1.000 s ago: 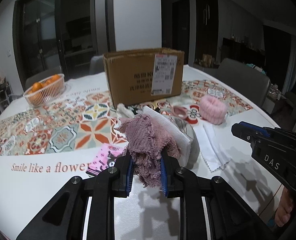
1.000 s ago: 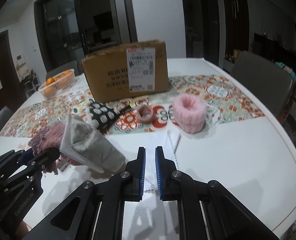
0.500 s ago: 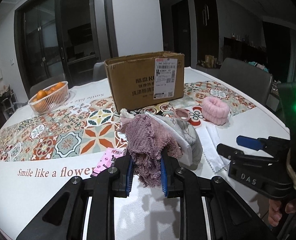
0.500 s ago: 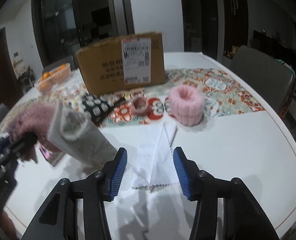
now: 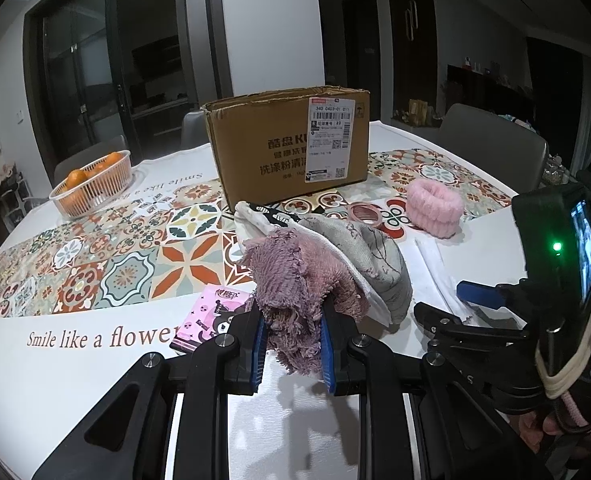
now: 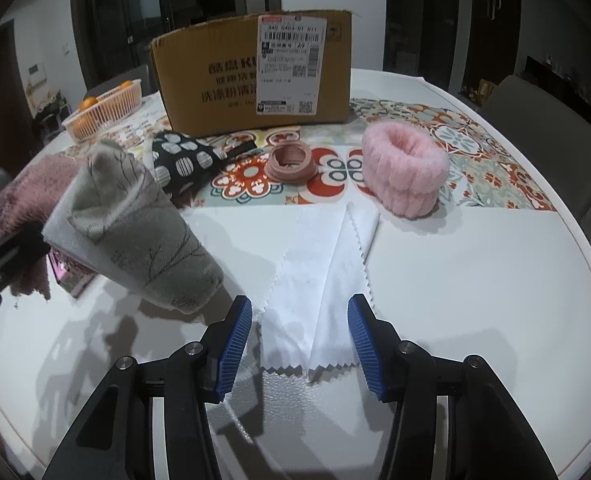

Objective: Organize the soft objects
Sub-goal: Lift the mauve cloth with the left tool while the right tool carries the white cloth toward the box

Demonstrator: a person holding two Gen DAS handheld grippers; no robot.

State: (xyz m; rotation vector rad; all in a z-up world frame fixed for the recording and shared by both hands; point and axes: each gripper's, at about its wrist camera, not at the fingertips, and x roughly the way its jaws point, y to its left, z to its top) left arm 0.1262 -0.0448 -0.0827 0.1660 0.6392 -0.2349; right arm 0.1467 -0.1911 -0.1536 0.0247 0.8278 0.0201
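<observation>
My left gripper (image 5: 291, 344) is shut on a fuzzy mauve cloth (image 5: 291, 280), held above the white table (image 5: 75, 376). A grey printed fabric roll (image 5: 371, 256) with a white lining hangs against the cloth; it also shows in the right wrist view (image 6: 143, 232), where the mauve cloth (image 6: 27, 188) is at the left edge. My right gripper (image 6: 299, 340) is open, its jaws on either side of a white zigzag-edged cloth (image 6: 319, 272) that lies flat on the table. A pink fluffy band (image 6: 403, 168), a dusty-pink hair tie (image 6: 291, 158) and a black spotted cloth (image 6: 183, 160) lie beyond.
An open cardboard box (image 6: 255, 72) stands at the table's middle back on a patterned runner (image 5: 95, 256). A basket of oranges (image 5: 95, 184) is at the far left. A pink tissue pack (image 5: 211, 316) lies under the held cloth. Grey chairs (image 6: 547, 120) ring the table.
My right gripper has opened wide and moved in over the white zigzag cloth. My left gripper has kept its hold on the mauve cloth and drifted slightly.
</observation>
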